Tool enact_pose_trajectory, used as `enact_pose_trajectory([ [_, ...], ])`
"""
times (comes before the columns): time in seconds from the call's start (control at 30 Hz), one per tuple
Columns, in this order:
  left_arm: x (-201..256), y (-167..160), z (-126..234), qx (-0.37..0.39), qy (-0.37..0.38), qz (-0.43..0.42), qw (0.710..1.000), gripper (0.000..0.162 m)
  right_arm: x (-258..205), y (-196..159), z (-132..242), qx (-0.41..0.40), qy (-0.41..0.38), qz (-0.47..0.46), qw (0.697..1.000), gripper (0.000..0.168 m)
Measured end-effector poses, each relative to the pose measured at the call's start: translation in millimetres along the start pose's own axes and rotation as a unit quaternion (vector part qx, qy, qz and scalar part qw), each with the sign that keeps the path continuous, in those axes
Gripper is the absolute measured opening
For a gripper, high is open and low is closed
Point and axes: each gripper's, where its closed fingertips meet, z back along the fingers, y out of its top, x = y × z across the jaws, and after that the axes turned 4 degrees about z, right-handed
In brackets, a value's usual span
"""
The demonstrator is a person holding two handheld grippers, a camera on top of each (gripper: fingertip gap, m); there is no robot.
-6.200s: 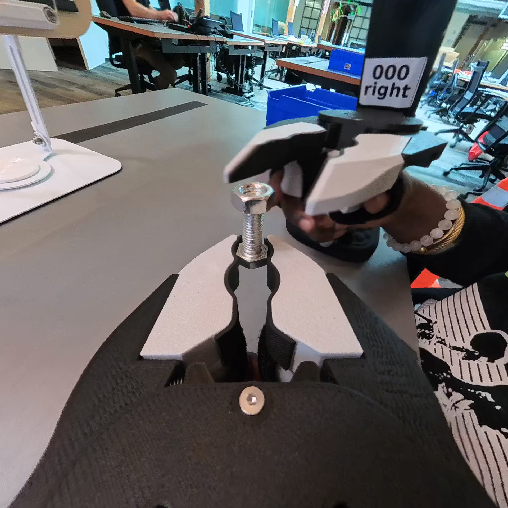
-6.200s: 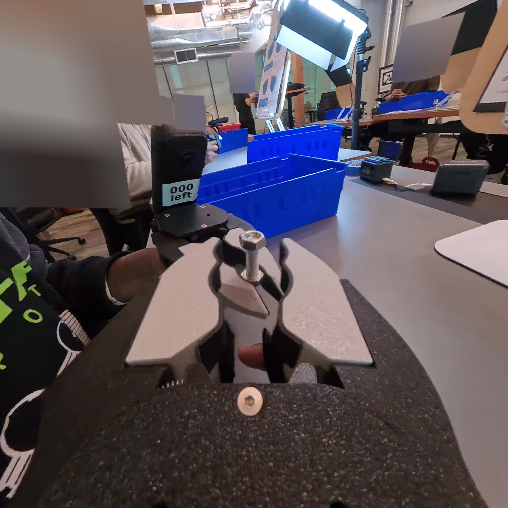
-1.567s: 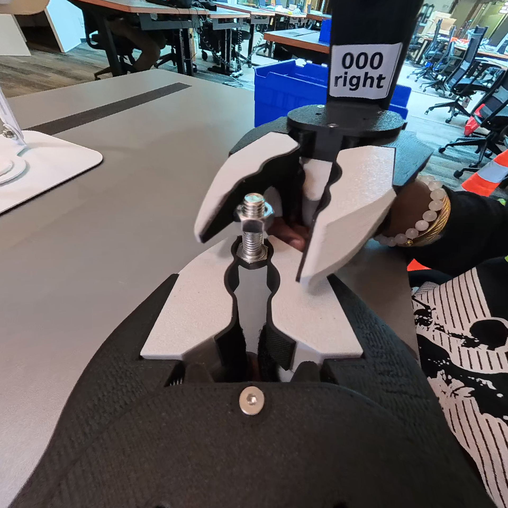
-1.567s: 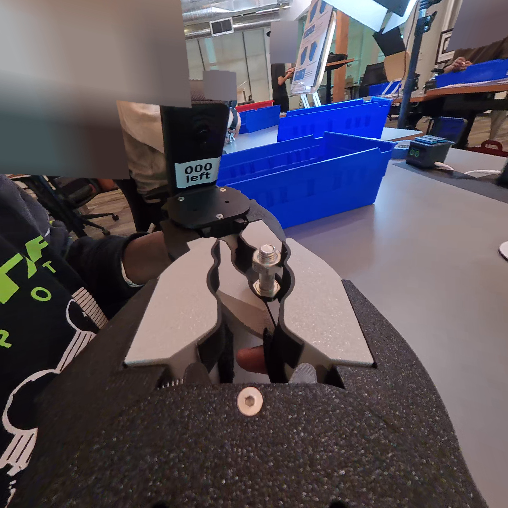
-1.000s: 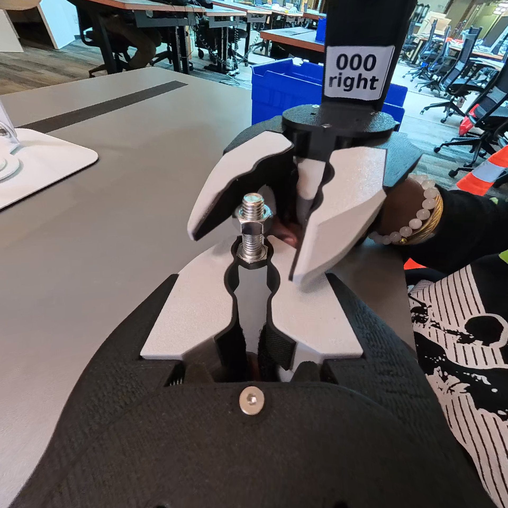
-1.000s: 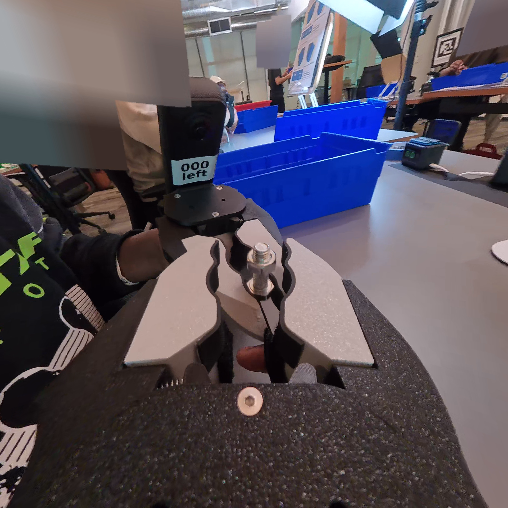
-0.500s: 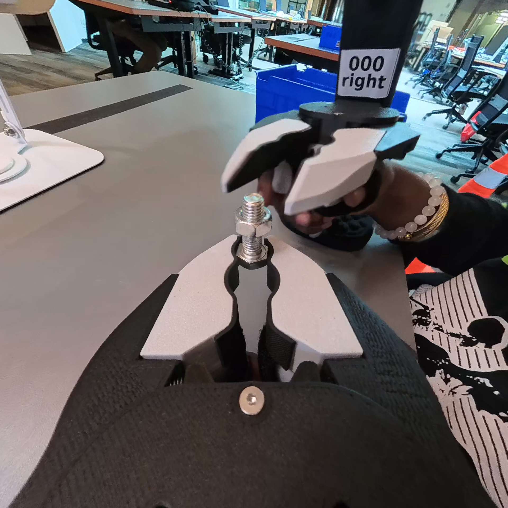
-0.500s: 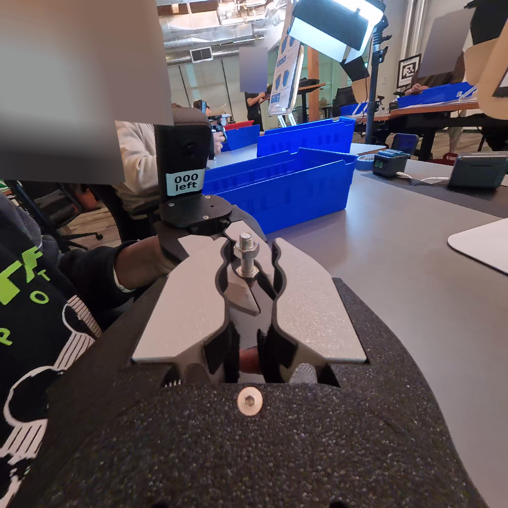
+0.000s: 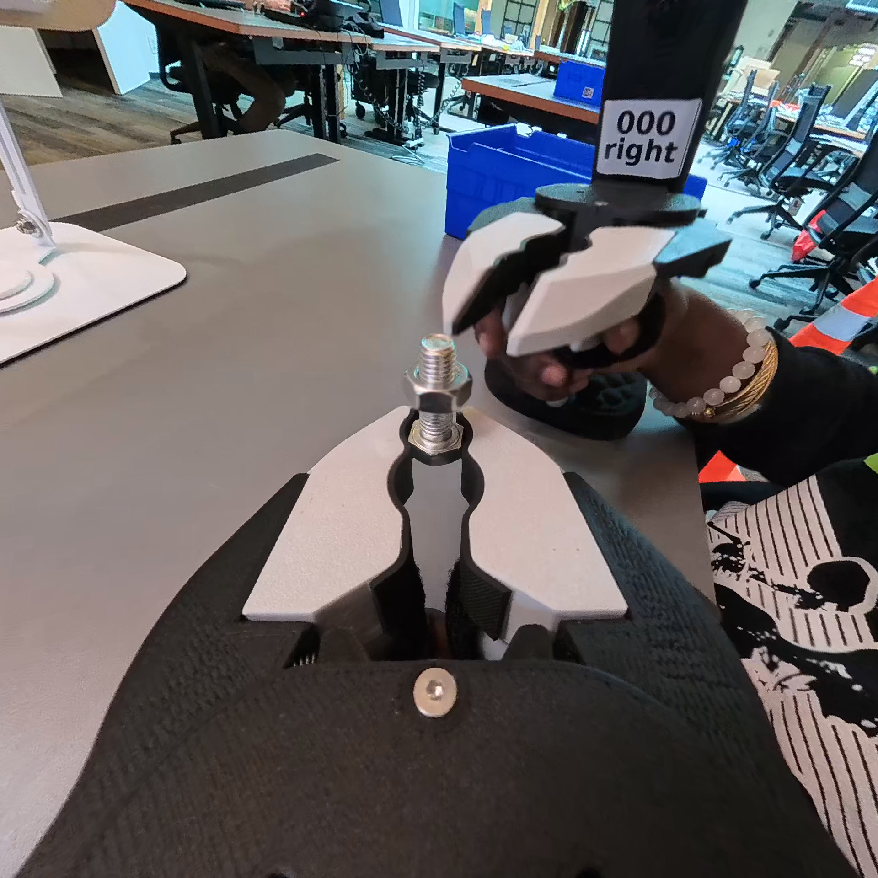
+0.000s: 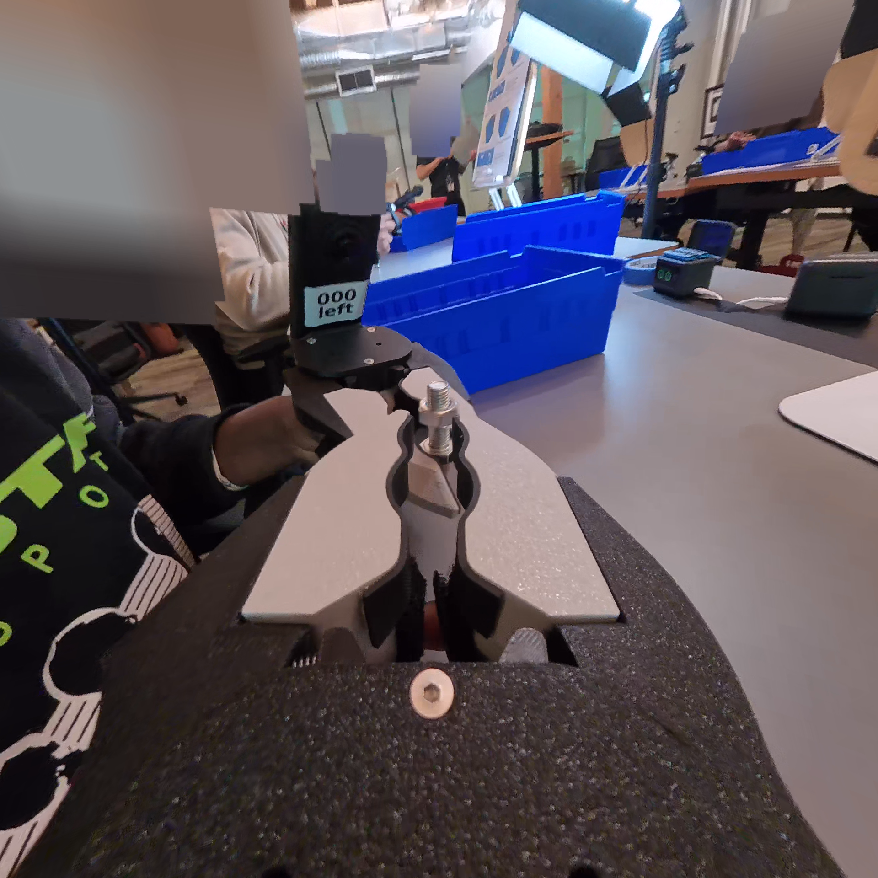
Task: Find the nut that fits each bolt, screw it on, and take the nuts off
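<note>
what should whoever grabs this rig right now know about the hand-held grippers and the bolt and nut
Left hand-held gripper: shut on the bolt at its head, shaft upright.
Right hand-held gripper: fingers nearly together, empty, just right of the bolt and clear of it.
Nut: threaded partway down the shaft, thread showing above and below.
Done: the fitting nut is on.
Left: finish screwing if wanted, then take it off. No other bolts or nuts show on the grey table.

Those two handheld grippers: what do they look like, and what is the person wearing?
Each gripper, left and right, has two light grey wavy-edged fingers on a rough black body with one silver screw. A black post with a white sticker tops the right one. The person wears dark sleeves, a white bead bracelet beside a gold one, and a black printed shirt.
</note>
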Motion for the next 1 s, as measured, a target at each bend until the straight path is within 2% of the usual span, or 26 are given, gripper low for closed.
enact_pose_trajectory([
  [0.07, 1.1, -1.1, -0.8, -0.004, -0.001, -0.005, 1.000, 0.015, 3.3, 1.6, -0.6, 0.006, -0.008, -0.002, 1.000, 0.017],
  [0.2, 2.4, -2.3, -1.7, -0.009, -0.003, -0.010, 1.000, 0.015, -0.2, -6.1, -19.1, -0.009, -0.003, 0.007, 1.000, 0.038],
  [0.3, 3.2, -3.1, -2.1, -0.011, -0.005, -0.011, 1.000, 0.015, -6.6, -11.9, -31.5, -0.024, 0.011, 0.013, 1.000, 0.044],
  [0.43, 1.7, -1.8, -1.4, -0.007, -0.001, -0.010, 1.000, 0.015, -9.7, -11.4, -29.6, -0.029, 0.017, 0.018, 0.999, 0.039],
  [0.63, 0.8, -0.3, -0.5, -0.002, -0.001, -0.003, 1.000, 0.015, -6.6, -6.7, -2.8, -0.023, 0.009, 0.004, 1.000, 0.021],
  [0.7, 1.9, -1.2, -1.2, -0.005, -0.002, -0.008, 1.000, 0.015, -2.1, -5.8, -3.4, -0.019, -0.004, 0.004, 1.000, 0.021],
  [0.8, 3.2, -2.6, -2.0, -0.010, -0.004, -0.014, 1.000, 0.015, -1.5, -7.4, -15.1, -0.018, -0.005, 0.005, 1.000, 0.035],
  [0.9, 4.4, -3.6, -2.6, -0.014, -0.009, -0.014, 1.000, 0.015, -6.5, -13.5, -28.4, -0.035, 0.007, 0.007, 0.999, 0.042],
  [1.0, 5.5, -5.7, -3.8, -0.021, -0.012, -0.017, 1.000, 0.015, -11.7, -16.7, -31.1, -0.045, 0.014, 0.016, 0.999, 0.043],
])
